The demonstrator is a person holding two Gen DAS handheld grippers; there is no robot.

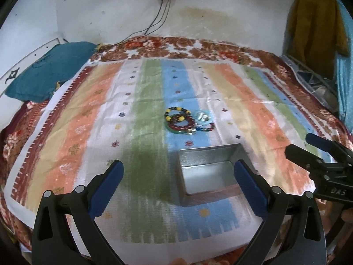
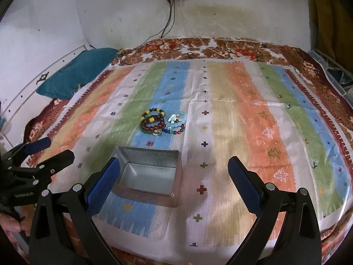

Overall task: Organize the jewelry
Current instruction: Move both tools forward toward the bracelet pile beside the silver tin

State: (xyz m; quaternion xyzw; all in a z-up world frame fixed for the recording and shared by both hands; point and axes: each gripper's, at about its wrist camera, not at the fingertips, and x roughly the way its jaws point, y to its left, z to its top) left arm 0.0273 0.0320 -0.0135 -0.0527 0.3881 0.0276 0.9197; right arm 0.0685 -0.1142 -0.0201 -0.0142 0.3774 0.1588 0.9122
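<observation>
A heap of beaded bracelets (image 1: 186,121) (image 2: 162,122) lies mid-cloth: a yellow-and-black one (image 1: 176,112), a dark red one (image 2: 153,125), pale blue beads (image 2: 177,119) and a multicoloured strand (image 2: 175,130). Nearer me stands an open silver tin box (image 1: 208,172) (image 2: 147,173) with nothing inside. My left gripper (image 1: 178,172) hangs open above the near edge, its right finger in front of the tin. My right gripper (image 2: 174,172) is open too, its left finger overlapping the tin's left side. Each gripper also shows at the edge of the other's view (image 1: 317,152) (image 2: 42,152).
A striped cloth (image 2: 242,121) covers a floral blanket (image 1: 154,48) on a bed. A teal cushion (image 1: 48,70) lies at the back left. Black cables (image 2: 169,19) drop from a wall socket. Clothes (image 1: 315,22) hang at the right, above a crate (image 1: 313,81).
</observation>
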